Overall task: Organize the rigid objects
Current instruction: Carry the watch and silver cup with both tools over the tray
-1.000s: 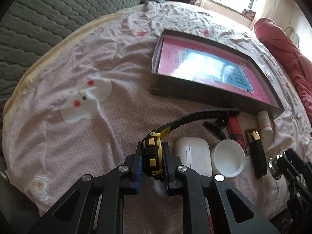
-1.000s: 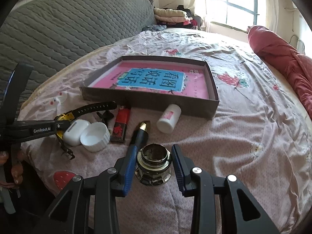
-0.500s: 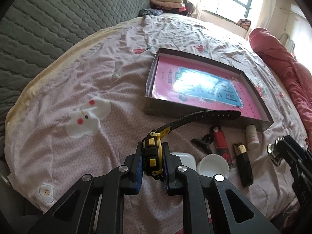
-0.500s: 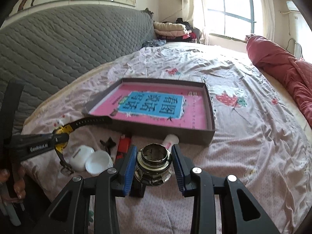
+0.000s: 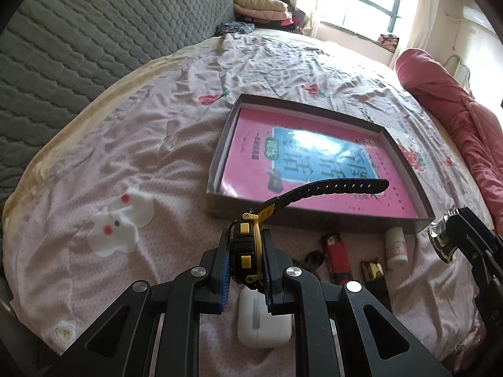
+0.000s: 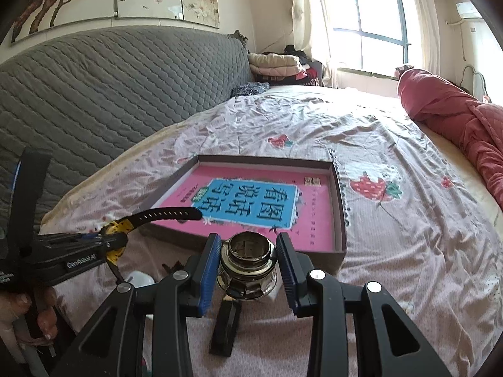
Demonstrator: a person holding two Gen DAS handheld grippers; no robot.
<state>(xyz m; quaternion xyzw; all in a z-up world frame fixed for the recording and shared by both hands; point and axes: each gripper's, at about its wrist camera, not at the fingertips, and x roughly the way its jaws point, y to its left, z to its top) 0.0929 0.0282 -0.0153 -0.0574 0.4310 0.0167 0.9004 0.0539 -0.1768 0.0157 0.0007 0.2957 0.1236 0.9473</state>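
While left gripper jaws clamp watch, right gripper jaws grip jar.

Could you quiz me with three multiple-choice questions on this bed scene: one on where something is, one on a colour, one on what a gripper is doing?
1. Where does the pink book lie?
A. Inside the shallow box
B. On the red quilt
C. Under the white case

2. What colour is the strap of the watch?
A. White
B. Black
C. Red

3. What is the right gripper doing?
A. Standing open and bare
B. Pinching the lighter
C. Holding a small metal jar

Answers:
1. A: the walls of the box surround the book.
2. B: the strap is black, the case trimmed yellow.
3. C: the metal jar sits between its blue pads, lifted off the sheet.
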